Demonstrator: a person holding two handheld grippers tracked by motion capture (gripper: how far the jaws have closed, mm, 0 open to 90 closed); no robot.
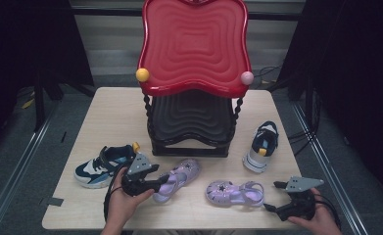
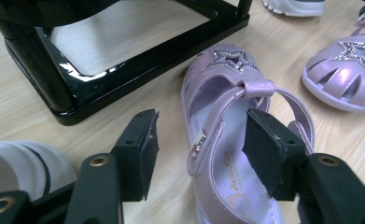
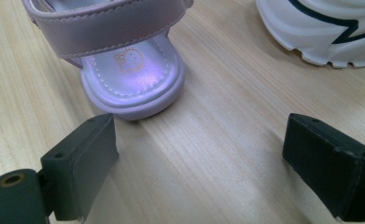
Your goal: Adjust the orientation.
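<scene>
Purple sandal (image 1: 177, 179) is seen lying on the counter (image 1: 106, 112) in front of the black rack base (image 1: 189, 147), toe toward the rack, heel toward the person. The left gripper (image 2: 199, 149) is held at its heel end; its fingers (image 2: 140, 149) are set apart on either side of the buckle-side strap and rim, one outside the shoe, the other over the insole, with gaps visible, so nothing is pressed. A second purple sandal (image 1: 234, 193) is laid just to the right, well clear of the first. The right gripper (image 3: 199, 163) is held low behind that sandal's heel; its fingers (image 3: 84, 163) are spread wide over bare counter, nothing between them, heel just ahead of one. A blue and white sneaker (image 1: 103, 165) is placed at the left, touching-close to the left hand (image 1: 123, 200). Its mate (image 1: 261, 146) is placed at the right of the rack. A red tray (image 1: 194, 44) is carried on top of the rack.
</scene>
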